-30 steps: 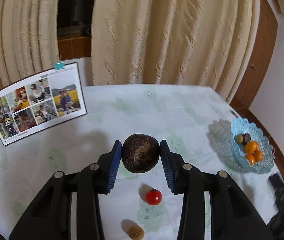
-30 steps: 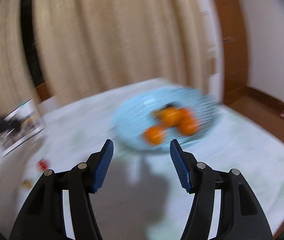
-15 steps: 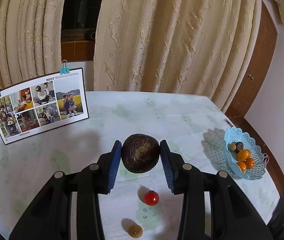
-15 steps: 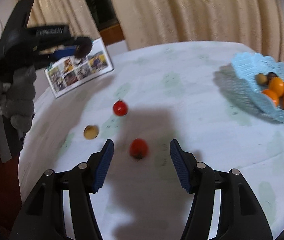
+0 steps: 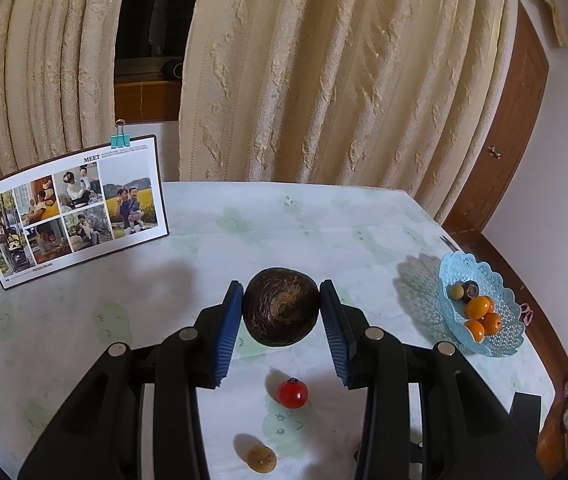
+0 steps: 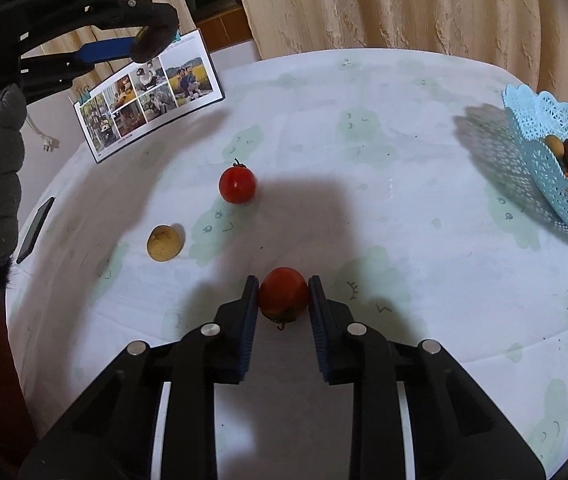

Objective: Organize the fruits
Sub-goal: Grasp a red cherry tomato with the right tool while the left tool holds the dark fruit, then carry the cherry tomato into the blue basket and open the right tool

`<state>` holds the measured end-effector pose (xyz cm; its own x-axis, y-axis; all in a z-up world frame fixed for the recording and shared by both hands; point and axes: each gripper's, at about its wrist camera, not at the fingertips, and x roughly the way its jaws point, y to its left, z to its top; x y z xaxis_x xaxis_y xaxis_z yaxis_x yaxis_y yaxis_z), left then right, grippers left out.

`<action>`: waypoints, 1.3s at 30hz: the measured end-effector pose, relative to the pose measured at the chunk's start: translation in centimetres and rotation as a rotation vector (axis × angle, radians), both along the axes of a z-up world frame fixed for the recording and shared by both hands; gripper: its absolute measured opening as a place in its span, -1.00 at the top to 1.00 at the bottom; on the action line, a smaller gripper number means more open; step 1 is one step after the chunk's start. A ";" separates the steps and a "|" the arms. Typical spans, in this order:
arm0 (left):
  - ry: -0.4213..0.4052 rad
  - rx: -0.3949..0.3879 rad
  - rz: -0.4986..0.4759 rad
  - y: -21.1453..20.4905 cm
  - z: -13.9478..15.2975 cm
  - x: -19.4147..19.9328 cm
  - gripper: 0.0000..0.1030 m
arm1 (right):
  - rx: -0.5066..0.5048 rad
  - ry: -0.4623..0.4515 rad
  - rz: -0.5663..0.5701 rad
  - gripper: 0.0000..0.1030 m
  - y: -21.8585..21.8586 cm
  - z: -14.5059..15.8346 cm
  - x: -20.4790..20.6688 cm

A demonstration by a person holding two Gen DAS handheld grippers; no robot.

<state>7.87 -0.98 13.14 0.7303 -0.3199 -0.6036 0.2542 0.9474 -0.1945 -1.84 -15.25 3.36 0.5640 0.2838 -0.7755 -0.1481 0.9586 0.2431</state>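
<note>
My left gripper is shut on a dark brown round fruit and holds it high above the table; it also shows in the right wrist view. My right gripper is shut on a red tomato at table level. A second red tomato and a small tan fruit lie on the tablecloth. A blue lace basket at the right holds orange fruits and two darker ones.
A photo board with binder clips stands at the back left. A dark phone lies at the table's left edge. Curtains hang behind the table. A wooden door is at the right.
My right gripper has swung from the basket to the loose fruit, come down over a red tomato and shut on it. My left gripper has held the dark fruit nearly still.
</note>
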 end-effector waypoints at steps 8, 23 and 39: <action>0.003 0.011 -0.018 -0.8 -0.3 -0.2 0.22 | 0.031 -0.057 -0.079 0.50 -2.6 1.8 -0.8; 0.006 0.042 -0.071 -3.2 -0.9 -1.1 0.22 | 0.044 -0.220 -0.496 0.50 -16.5 6.9 -2.8; 0.026 0.063 -0.085 -4.9 -1.6 -1.4 0.22 | -0.034 -0.280 -0.673 0.27 -21.1 6.1 -3.2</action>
